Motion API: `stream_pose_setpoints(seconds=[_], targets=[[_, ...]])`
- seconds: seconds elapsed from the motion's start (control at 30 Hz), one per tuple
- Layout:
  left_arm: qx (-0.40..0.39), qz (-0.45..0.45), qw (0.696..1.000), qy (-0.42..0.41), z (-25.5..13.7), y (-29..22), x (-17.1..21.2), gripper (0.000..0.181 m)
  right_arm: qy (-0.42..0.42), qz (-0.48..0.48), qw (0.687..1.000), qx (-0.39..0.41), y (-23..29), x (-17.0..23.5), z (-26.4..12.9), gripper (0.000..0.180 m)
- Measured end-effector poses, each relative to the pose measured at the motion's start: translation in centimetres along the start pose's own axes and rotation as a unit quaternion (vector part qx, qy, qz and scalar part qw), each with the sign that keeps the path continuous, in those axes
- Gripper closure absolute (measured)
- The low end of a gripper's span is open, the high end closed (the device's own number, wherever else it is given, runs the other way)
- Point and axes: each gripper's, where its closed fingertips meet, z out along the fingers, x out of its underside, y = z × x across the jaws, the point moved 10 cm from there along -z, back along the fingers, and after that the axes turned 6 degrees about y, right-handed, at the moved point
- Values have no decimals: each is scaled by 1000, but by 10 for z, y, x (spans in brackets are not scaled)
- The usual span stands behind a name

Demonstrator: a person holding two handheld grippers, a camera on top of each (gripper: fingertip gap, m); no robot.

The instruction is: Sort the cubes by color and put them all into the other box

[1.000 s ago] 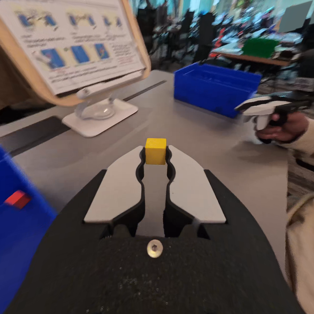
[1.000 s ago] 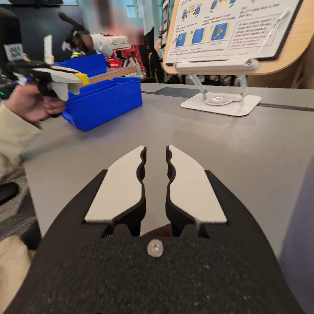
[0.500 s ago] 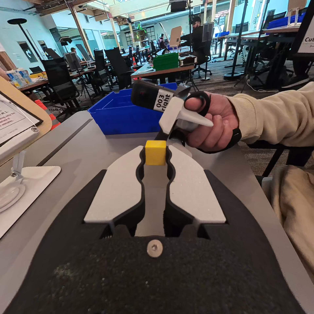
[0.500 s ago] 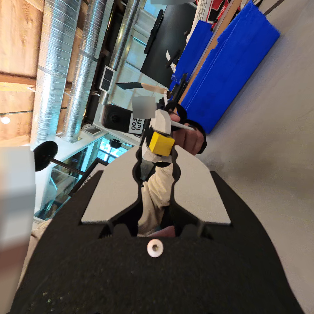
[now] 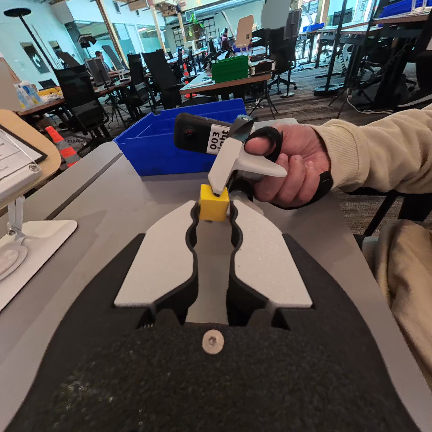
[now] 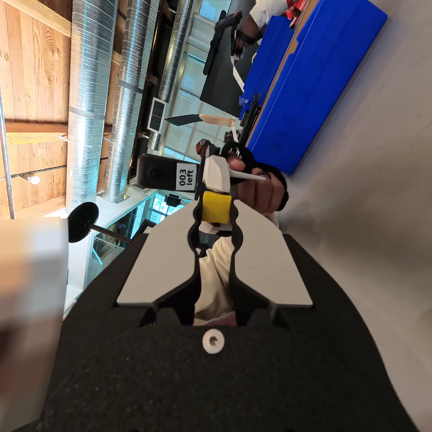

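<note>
A yellow cube [image 5: 214, 210] is held above the grey table [image 5: 112, 201] between both grippers. My left gripper [image 5: 214, 207] is shut on it at the fingertips. My right gripper [image 6: 216, 208], rolled onto its side, is shut on the same cube [image 6: 216, 210] across the other faces. In the left wrist view one right finger [image 5: 222, 168] presses on the cube's top. In the right wrist view the left gripper's white fingers [image 6: 215, 177] lie above and below the cube. A blue box [image 5: 149, 149] stands just beyond the cube. Another blue box [image 6: 315, 93] stands past the left hand.
A white stand base [image 5: 35, 245] carrying an instruction board [image 5: 21, 159] stands at the table's left. The person's hand [image 5: 297, 168] and cream sleeve [image 5: 378, 149] come in from the right. Office chairs and other desks fill the room beyond the table's far edge.
The right gripper has closed its fingers onto the yellow cube that the left gripper holds. The two grippers have drawn closer together.
</note>
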Motion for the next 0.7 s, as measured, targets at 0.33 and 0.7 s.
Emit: stream_pose_setpoints(seconds=[0.33,0.7], targets=[[-178,-327,928,6,-64,-20,17,108,-43,-281,924,258,9,26,-51,157],[-223,-302,925,64,-65,-54,35,109,-63,-416,819,390,52,44,-75,157]])
